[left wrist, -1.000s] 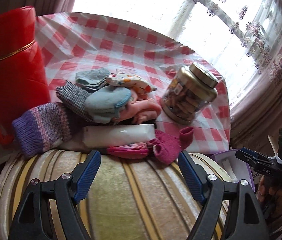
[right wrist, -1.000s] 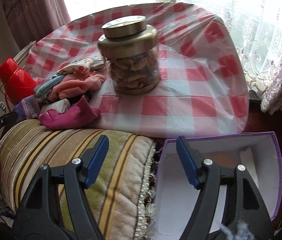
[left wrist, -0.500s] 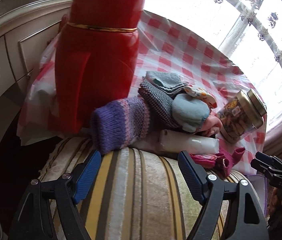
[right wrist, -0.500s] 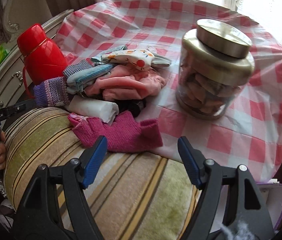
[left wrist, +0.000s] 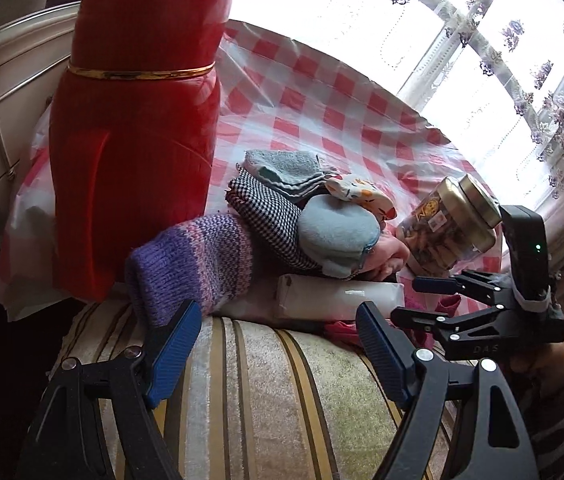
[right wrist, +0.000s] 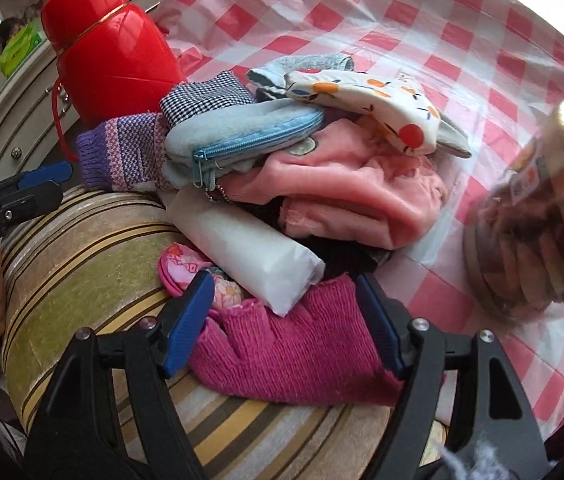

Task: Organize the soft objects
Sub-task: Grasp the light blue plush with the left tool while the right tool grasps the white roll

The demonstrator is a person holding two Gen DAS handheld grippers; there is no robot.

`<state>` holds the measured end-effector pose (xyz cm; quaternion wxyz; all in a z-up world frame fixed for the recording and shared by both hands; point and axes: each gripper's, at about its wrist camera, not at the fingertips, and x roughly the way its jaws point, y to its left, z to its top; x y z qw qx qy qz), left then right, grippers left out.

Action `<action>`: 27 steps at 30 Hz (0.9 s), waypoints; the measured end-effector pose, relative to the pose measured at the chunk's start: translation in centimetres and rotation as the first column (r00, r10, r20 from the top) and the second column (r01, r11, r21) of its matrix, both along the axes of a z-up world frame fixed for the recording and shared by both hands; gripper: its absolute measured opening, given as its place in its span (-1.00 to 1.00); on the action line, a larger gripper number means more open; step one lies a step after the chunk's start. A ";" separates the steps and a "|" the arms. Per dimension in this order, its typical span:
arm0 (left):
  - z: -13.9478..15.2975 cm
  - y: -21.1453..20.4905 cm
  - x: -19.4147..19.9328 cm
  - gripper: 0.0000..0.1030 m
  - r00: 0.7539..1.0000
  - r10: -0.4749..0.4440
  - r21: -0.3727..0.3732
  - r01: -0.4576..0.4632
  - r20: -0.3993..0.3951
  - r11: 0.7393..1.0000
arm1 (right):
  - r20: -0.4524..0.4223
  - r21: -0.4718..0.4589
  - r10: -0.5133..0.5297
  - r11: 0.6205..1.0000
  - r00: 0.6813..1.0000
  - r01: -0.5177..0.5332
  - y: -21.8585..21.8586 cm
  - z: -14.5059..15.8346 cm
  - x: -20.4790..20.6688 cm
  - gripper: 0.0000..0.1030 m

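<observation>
From the left wrist view, the left gripper (left wrist: pixel 278 332) hangs open over a striped cushion (left wrist: pixel 242 400), nothing between its jaws. Just beyond its left finger lies a purple sock (left wrist: pixel 190 268), leaning against a red flask (left wrist: pixel 134 132). Further right sits a white packet (left wrist: pixel 337 300), with a jar (left wrist: pixel 449 232) far right on the checked cloth (left wrist: pixel 321 112).

From the right wrist view, the right gripper (right wrist: pixel 285 320) is spread wide around a magenta sock (right wrist: pixel 289 356) at the near edge of the heap, pads not pressing it. Behind it lie the white packet (right wrist: pixel 250 256), a pink garment (right wrist: pixel 345 192) and a blue pouch (right wrist: pixel 242 136)
</observation>
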<state>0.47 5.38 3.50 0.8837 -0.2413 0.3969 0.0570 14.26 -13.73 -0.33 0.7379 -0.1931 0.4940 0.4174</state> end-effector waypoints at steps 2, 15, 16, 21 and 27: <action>-0.1 0.0 0.1 0.56 1.000 -0.004 -0.006 0.004 -0.001 1.000 | -0.008 -0.026 0.046 0.999 0.999 -0.046 1.1 -0.6 0.3 0.48; -0.5 2.0 -1.0 0.56 0.992 0.126 -0.031 -0.126 -0.014 0.991 | -0.068 -0.106 0.220 0.968 0.973 -0.226 5.6 -3.2 1.5 0.48; -0.5 2.3 -1.1 0.56 0.988 0.149 -0.012 -0.150 -0.028 0.989 | -0.073 -0.108 0.221 0.968 0.972 -0.228 5.8 -3.3 1.6 0.48; -1.8 4.2 -1.0 0.56 0.968 0.223 -0.013 -0.226 -0.115 0.974 | -0.050 -0.131 0.256 0.957 0.965 -0.261 6.4 -3.4 1.0 0.31; -1.5 3.5 -1.1 0.56 0.976 0.197 0.014 -0.196 -0.098 0.980 | -0.033 -0.116 0.270 0.955 0.962 -0.272 6.3 -2.8 -0.1 0.01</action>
